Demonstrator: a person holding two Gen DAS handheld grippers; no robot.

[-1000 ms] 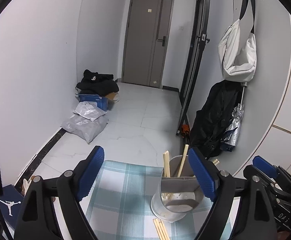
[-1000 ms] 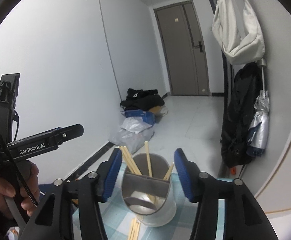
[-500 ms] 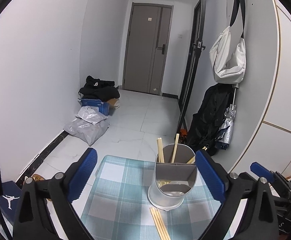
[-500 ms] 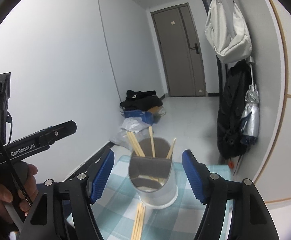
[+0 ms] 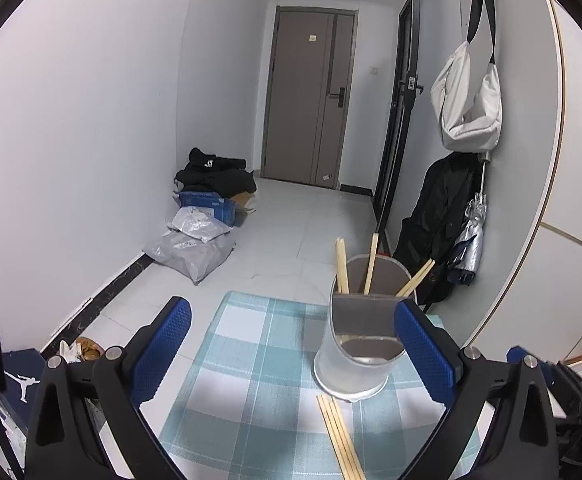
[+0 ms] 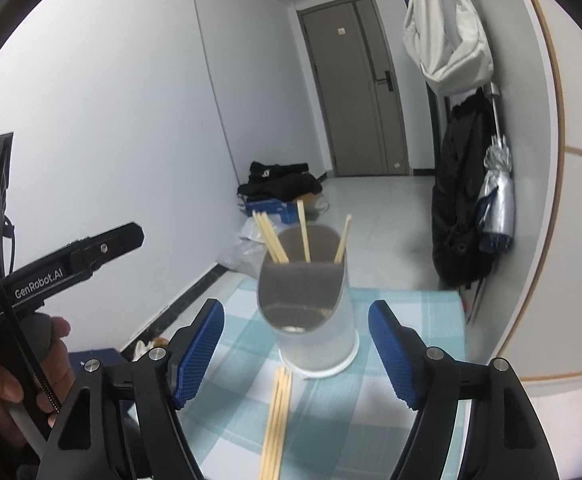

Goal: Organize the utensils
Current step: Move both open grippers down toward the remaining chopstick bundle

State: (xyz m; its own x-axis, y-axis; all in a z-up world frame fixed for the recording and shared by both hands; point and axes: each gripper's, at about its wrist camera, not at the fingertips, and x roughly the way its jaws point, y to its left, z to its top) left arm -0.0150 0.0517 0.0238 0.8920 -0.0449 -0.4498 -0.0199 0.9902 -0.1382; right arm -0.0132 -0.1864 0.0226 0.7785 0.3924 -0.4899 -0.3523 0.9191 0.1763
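A translucent white utensil holder [image 5: 355, 356] with a grey divider stands on a teal checked cloth [image 5: 251, 360]. Several wooden chopsticks [image 5: 343, 268] stand in its back compartment. Several more chopsticks [image 5: 341, 436] lie loose on the cloth just in front of it. My left gripper [image 5: 291, 308] is open, with the holder just inside its right finger and untouched. In the right wrist view the holder [image 6: 315, 320] and the loose chopsticks [image 6: 277, 420] lie ahead of my right gripper [image 6: 295, 308], which is open with both pads apart from the holder.
A hand [image 6: 11, 380] holds the left gripper's body at the left edge. Grey bags [image 5: 191, 248], a blue box and black clothes lie on the floor by the left wall. A black coat [image 5: 435, 224], an umbrella and a white bag [image 5: 467, 120] hang on the right wall.
Both grippers' jaws have spread wider and both have drawn back from the holder. More of the checked cloth and the loose chopsticks shows now.
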